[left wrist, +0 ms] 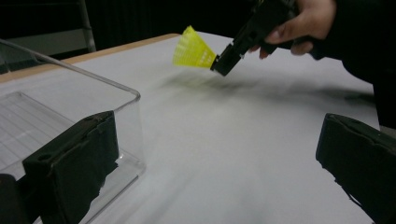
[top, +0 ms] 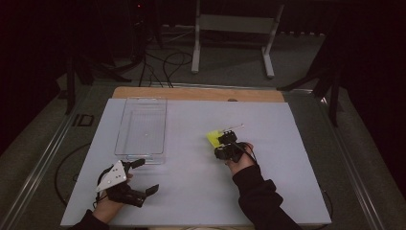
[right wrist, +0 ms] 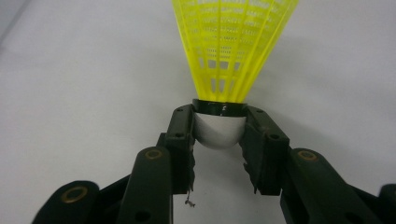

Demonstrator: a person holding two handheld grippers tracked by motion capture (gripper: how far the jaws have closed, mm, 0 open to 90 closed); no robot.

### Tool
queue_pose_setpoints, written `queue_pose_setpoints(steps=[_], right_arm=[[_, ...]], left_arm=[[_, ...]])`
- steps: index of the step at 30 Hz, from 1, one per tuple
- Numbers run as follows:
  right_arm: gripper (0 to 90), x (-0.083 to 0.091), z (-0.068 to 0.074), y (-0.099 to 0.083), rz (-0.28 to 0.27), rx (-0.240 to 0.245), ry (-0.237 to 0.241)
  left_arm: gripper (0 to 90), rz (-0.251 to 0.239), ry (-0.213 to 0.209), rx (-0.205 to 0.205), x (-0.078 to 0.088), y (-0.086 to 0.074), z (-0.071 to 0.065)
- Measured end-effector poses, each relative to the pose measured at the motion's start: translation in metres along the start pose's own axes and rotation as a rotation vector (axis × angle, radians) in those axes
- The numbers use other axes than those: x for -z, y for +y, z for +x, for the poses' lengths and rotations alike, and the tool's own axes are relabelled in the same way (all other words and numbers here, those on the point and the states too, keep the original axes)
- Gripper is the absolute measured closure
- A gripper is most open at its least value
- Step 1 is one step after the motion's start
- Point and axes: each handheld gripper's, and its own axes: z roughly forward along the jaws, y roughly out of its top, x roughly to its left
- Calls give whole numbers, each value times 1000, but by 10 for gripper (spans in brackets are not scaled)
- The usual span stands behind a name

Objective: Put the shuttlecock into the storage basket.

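1 clear plastic tray (top: 141,125) lies on the left half of the white table (top: 191,191), its long side running away from the person, and nothing sits in it. In the left gripper view its near corner (left wrist: 133,100) stands just beside the left jaw.

The shuttlecock (top: 213,137) has a bright yellow mesh skirt, a black band at the neck and a rounded white cork base (right wrist: 218,130). It is held above the table right of centre, well apart from the tray, skirt pointing away from the right hand (top: 242,160).

The right gripper (right wrist: 218,128) has its 2 jaws closed on the cork base, 1 on each side, just below the black band. The right hand reaches forward from a dark sleeve (top: 258,196).

The left gripper (top: 143,176) hangs low near the front left of the table, just short of the tray's near end, jaws spread wide and holding nothing. A thin stick-like object (top: 233,127) lies just beyond the shuttlecock; what it is cannot be told.
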Motion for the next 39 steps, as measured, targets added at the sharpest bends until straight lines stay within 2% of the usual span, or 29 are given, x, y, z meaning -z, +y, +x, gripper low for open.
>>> queue_pose_setpoints(steps=[21, 39], right_arm=[[656, 40, 7, 22, -73, 81, 19], [656, 66, 36, 46, -110, 256, 116]], left_arm=[[0, 9, 2, -1, -1, 0, 0], [0, 17, -3, 0, -3, -1, 0]])
